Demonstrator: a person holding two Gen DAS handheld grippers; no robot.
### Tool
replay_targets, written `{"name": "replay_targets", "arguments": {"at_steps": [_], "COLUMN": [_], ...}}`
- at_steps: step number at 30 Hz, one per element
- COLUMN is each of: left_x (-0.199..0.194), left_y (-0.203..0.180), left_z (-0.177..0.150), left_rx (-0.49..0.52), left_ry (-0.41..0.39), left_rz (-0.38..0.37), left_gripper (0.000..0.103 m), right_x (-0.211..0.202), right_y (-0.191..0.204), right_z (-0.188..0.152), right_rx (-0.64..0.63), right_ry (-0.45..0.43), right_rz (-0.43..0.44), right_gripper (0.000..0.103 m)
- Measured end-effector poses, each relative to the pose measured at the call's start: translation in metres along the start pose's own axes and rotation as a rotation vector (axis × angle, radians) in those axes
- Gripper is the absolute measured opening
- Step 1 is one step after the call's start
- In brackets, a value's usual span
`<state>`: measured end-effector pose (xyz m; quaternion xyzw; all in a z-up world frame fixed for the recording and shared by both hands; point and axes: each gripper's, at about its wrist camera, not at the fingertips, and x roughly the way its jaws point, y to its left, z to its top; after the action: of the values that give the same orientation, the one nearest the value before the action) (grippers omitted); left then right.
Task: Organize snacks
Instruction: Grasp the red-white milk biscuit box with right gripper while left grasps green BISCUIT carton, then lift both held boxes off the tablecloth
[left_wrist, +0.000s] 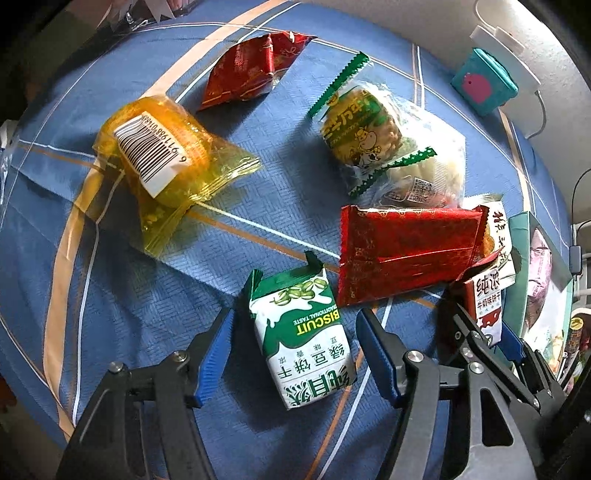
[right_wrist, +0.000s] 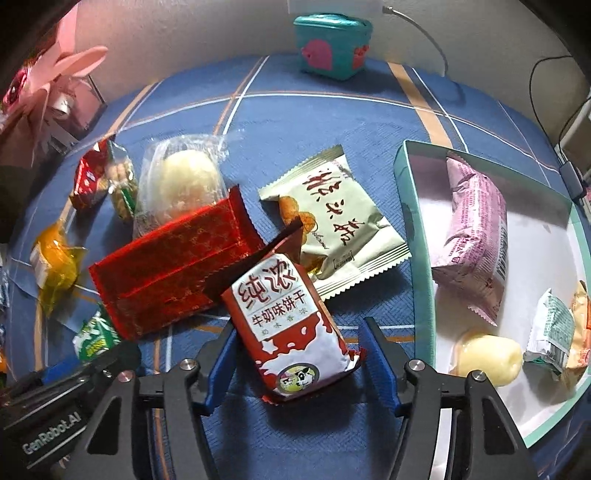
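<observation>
Right wrist view had my right hand-held gripper (right_wrist: 295, 363) spread astride the red milk biscuit pack (right_wrist: 291, 328), pads not pressing, its long axis pointing away, teal box (right_wrist: 413, 236) just right.

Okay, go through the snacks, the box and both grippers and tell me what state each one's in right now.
Left gripper: open, straddling the green biscuit pack.
Right gripper: open, straddling the red milk biscuit pack.
Teal box: lidless, holding snacks.
Yellow pack: sealed, untouched.

Blue plaid cloth (right_wrist: 295, 122) carries scattered snack packets (left_wrist: 410, 251), a teal tray (right_wrist: 410, 221) and a teal box (right_wrist: 330, 46).
</observation>
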<state>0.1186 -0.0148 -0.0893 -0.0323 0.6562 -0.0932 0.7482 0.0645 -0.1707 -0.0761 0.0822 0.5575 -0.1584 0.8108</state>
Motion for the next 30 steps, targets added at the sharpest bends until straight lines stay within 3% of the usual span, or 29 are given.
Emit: {"name": "replay_targets", "arguments": {"at_steps": [2, 3, 5, 8, 21, 30], "left_x": [0.001, 0.001, -0.002, -0.004, -0.030, -0.055], "left_y": [-0.002, -0.003, -0.004, -0.002, 0.007, 0.011], "left_z": [0.001, 0.001, 0.000, 0.001, -0.012, -0.018], "left_rx": [0.001, 0.001, 0.000, -0.017, -0.032, -0.032], "left_ry": [-0.004, -0.008, -0.023, -0.029, -0.058, -0.116], "left_rz": [0.006, 0.013, 0.027, 0.005, -0.001, -0.035], "left_gripper": [0.067, 0.064, 0.047, 0.041, 0.041, 0.041], "right_x": [0.001, 0.000, -0.002, -0.002, -0.014, -0.026], "right_y": [0.002, 0.003, 0.006, 0.016, 0.029, 0.020], "right_z": [0.000, 0.000, -0.002, -0.009, -0.035, -0.053], "right_rx": [-0.014, -0.014, -0.013, -0.018, -0.028, 0.022], "right_ry": [-0.008, -0.010, -0.013, -0.014, 0.038, 0.074], "right_rz": [-0.012, -0.013, -0.012, -0.011, -0.004, 0.049], "right_gripper": [0.065, 0.063, 0.060, 0.054, 0.049, 0.048]}}
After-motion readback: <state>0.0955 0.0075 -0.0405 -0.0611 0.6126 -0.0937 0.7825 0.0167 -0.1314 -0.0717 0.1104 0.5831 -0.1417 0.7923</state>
